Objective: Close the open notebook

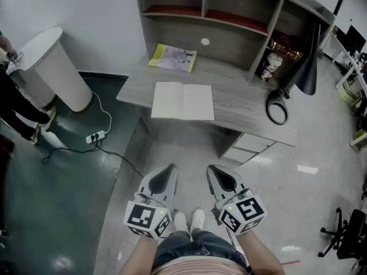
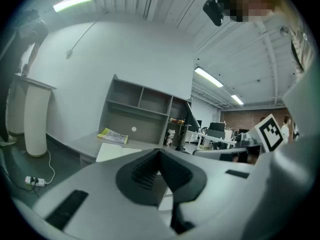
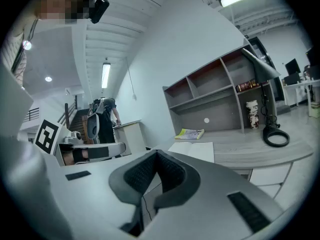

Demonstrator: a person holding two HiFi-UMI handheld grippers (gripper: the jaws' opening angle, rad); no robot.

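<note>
The task had not been started. The notebook [image 1: 183, 101] lay wide open and flat on the desk [image 1: 246, 116], both blank pages facing up and its spine running from front to back. It sat close to the desk's front edge, toward the left half of the surface. Nothing rested on its pages and nothing touched it.

Both grippers were held low in front of the person's body, over the floor and well short of the desk's front edge. The left gripper [image 1: 169, 169] had its jaws pressed together with nothing between them, as its own view confirmed. The right gripper [image 1: 213, 169] looked the same: jaws met at the tip, empty. Both pointed toward the desk, tipped slightly downward, side by side and near each other.

Other things shared the desk without blocking the way. A yellow-green booklet [image 1: 173, 57] lay at the back left corner, just apart from the notebook. A black lamp [image 1: 309, 62] stood toward the right edge, its ring base [image 1: 277, 107] well clear of the pages. The shelf unit [image 1: 229, 16] rose along the back edge.

Everything therefore seemed left to do: approach the desk, get a jaw under one cover or page block at its outer edge, lift it, and fold it over the spine onto the other half. The thin, flat cover would probably be the awkward part to catch.
</note>
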